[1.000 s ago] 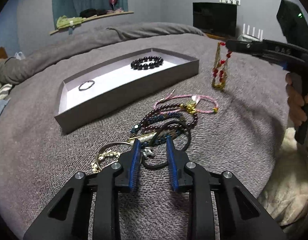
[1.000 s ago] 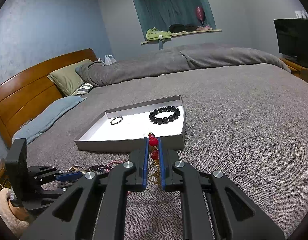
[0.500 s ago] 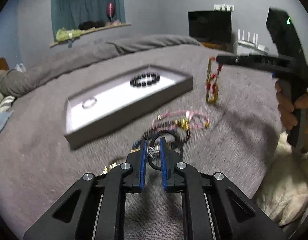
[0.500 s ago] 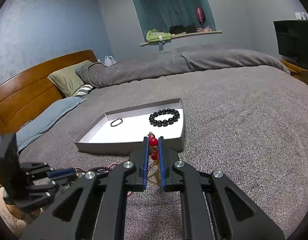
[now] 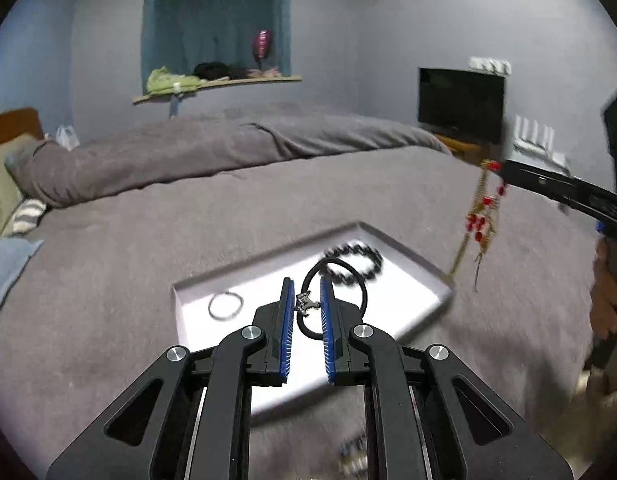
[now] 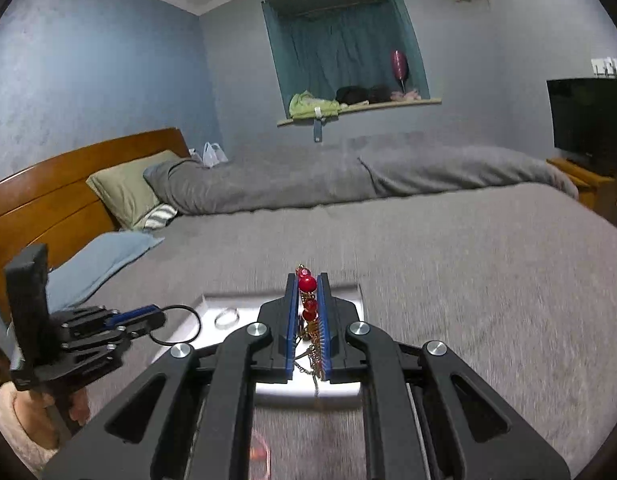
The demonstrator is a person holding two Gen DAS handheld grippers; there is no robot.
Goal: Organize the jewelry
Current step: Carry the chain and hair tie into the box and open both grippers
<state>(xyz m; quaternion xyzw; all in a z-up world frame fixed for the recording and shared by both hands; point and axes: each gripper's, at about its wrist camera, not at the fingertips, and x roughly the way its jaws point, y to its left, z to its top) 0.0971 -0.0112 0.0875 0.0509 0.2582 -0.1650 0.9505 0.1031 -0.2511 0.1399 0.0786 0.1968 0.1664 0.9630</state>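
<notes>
Left wrist view: left tongs [image 5: 304, 304], just closed on a black band [image 5: 335, 300], have lifted it above the tray [image 5: 408, 246]. Right tongs [image 6: 307, 312] stay clenched on the red-bead chain [image 6: 307, 285], so both pieces look ready to drop in.

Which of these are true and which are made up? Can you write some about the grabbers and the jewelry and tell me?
1. The left gripper is shut on a black cord loop with a small metal charm. True.
2. The right gripper is empty. False: it is shut on a gold chain with red beads, which dangles below it in the left wrist view.
3. A black bead bracelet lies in the shallow grey tray. True.
4. The tray sits on a wooden table. False: it rests on the grey bedspread.
5. A thin ring-shaped band lies in the tray, apart from the bead bracelet. True.
6. The screen on the right shows a cartoon. False: it is dark.
</notes>
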